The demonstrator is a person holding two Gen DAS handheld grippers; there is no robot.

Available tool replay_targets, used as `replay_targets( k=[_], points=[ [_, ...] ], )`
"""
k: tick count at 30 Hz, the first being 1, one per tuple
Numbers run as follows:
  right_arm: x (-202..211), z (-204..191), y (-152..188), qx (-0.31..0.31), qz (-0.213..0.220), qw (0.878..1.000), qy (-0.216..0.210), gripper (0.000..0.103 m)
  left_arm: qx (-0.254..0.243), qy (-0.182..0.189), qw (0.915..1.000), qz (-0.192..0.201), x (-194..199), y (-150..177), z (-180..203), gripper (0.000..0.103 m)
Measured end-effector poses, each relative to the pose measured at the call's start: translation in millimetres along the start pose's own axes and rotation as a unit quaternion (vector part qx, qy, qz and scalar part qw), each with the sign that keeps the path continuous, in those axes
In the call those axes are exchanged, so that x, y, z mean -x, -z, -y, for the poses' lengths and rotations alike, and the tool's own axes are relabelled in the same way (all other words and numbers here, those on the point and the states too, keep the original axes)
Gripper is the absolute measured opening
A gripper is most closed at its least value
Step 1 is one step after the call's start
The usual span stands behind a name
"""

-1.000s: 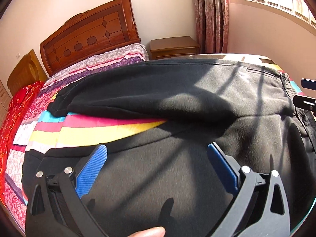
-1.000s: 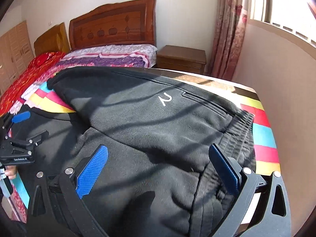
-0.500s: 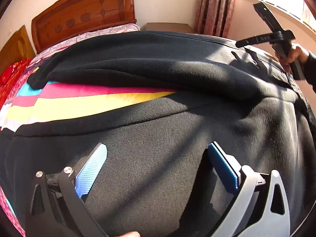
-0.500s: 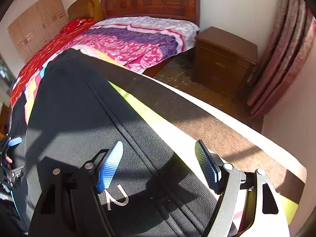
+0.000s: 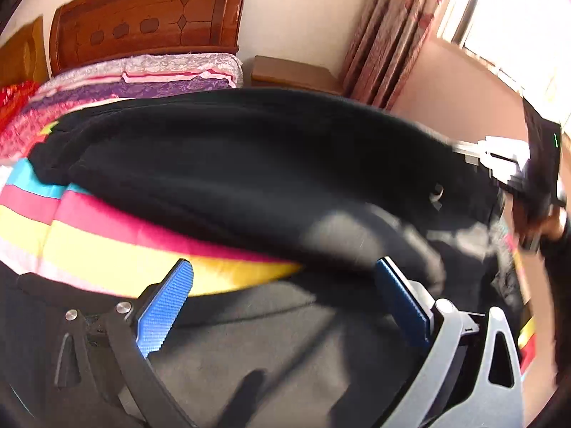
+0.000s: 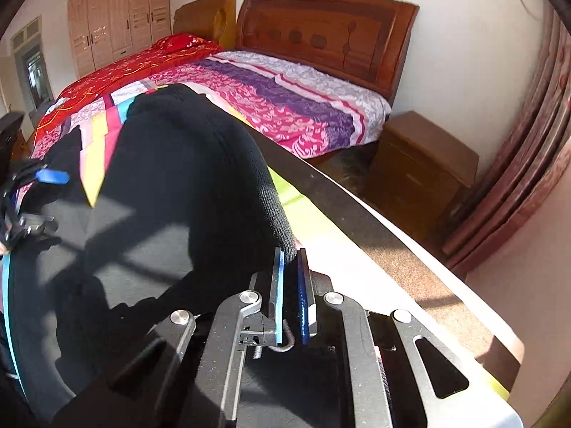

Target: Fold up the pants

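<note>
Black pants (image 5: 249, 164) lie spread on a striped multicolour bedspread (image 5: 107, 249), the two legs splayed apart with the stripes showing between them. My left gripper (image 5: 282, 285) is open and empty, low over the near leg. My right gripper (image 6: 291, 260) is shut on the far edge of the pants (image 6: 185, 164) and holds that edge lifted off the bed, the cloth rising in a ridge. The right gripper also shows blurred at the right edge of the left wrist view (image 5: 514, 164). The left gripper shows at the left edge of the right wrist view (image 6: 35, 192).
A wooden headboard (image 6: 321, 39) stands at the back, with a bedside cabinet (image 6: 421, 164) to its right. Curtains (image 6: 517, 185) hang at the right wall. A second bed with red bedding (image 6: 142, 60) and wardrobes (image 6: 117, 14) lie to the left.
My right gripper has closed on the far edge of the pants and raised it. My left gripper stayed open and shifted back a little over the near leg.
</note>
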State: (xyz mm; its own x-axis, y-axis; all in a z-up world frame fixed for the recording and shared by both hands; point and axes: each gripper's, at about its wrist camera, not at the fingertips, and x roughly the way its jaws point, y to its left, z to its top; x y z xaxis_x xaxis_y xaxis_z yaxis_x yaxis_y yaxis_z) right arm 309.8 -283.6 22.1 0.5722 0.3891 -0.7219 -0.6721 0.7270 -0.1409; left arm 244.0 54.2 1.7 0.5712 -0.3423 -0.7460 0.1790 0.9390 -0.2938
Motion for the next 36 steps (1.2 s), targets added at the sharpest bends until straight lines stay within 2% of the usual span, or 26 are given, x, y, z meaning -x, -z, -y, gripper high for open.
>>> replay_targets(
  k=[3,4,5,6,7,8,10,11,13,15,16,17,19,20,22,25,27,28,29,30,32,36],
  points=[
    [32,-58,10,0.046,0.021,0.998,0.036,0.009,0.089,0.092,0.9918,0.006,-5,-33,-7,0.101],
    [41,-77,15,0.058,0.024,0.997,0.045,0.008,0.108,0.119,0.987,0.0,-10,-40,-6,0.101],
    [49,-97,22,0.071,0.029,0.996,0.051,0.0,0.12,0.145,0.9821,-0.007,-14,-47,-2,0.101],
    [58,-114,28,0.074,0.037,0.995,0.051,0.001,0.126,0.162,0.9786,-0.013,-20,-51,6,0.101],
    [65,-128,33,0.072,0.042,0.995,0.052,0.001,0.124,0.168,0.9777,-0.021,-24,-53,13,0.101],
    [72,-142,39,0.07,0.047,0.995,0.058,0.001,0.11,0.157,0.9809,-0.033,-30,-54,23,0.101],
    [79,-163,53,0.066,0.046,0.994,0.072,0.001,0.084,0.096,0.9889,-0.078,-53,-54,42,0.101],
    [77,-167,59,0.055,0.036,0.996,0.068,0.001,0.092,0.085,0.9881,-0.089,-68,-53,43,0.1],
    [76,-163,69,0.016,0.03,0.996,0.079,0.001,0.112,0.096,0.9847,-0.093,-79,-54,44,0.1],
    [75,-149,71,-0.031,0.021,0.997,0.065,0.005,0.117,0.101,0.985,-0.077,-76,-54,46,0.1],
    [73,-138,69,-0.051,0.012,0.996,0.065,0.015,0.115,0.102,0.9852,-0.077,-74,-58,52,0.101],
    [75,-128,69,-0.068,0.013,0.995,0.074,0.05,0.109,0.102,0.9853,-0.082,-75,-62,58,0.101],
    [87,-114,68,-0.087,0.05,0.991,0.091,0.092,0.097,0.094,0.9847,-0.11,-88,-71,70,0.101],
    [89,-106,66,-0.096,0.06,0.989,0.092,0.092,0.097,0.083,0.9842,-0.123,-97,-75,75,0.101],
    [85,-89,63,-0.124,0.042,0.987,0.09,0.092,0.088,0.033,0.9849,-0.145,-121,-83,80,0.101],
    [75,-62,71,-0.206,0.012,0.975,0.085,0.091,0.089,-0.005,0.9819,-0.167,-147,-88,77,0.092],
    [69,-38,83,-0.287,0.001,0.955,0.071,0.091,0.071,-0.029,0.984,-0.161,-154,-91,78,0.076],
    [66,-27,91,-0.328,-0.002,0.942,0.067,0.091,0.056,-0.051,0.9855,-0.152,-153,-93,81,0.05],
    [63,-13,97,-0.374,-0.007,0.925,0.06,0.091,0.044,-0.055,0.9876,-0.14,-150,-96,79,0.023],
    [63,-7,108,-0.418,-0.008,0.907,0.053,0.092,0.043,-0.032,0.9892,-0.137,-147,-96,78,0.016],
    [59,15,120,-0.506,0.001,0.862,0.029,0.092,0.054,-0.012,0.9918,-0.116,-135,-96,73,0.011],
    [50,42,133,-0.635,0.037,0.771,-0.032,0.092,0.036,0.008,0.9967,-0.073,-109,-94,77,0.01]
  ],
)
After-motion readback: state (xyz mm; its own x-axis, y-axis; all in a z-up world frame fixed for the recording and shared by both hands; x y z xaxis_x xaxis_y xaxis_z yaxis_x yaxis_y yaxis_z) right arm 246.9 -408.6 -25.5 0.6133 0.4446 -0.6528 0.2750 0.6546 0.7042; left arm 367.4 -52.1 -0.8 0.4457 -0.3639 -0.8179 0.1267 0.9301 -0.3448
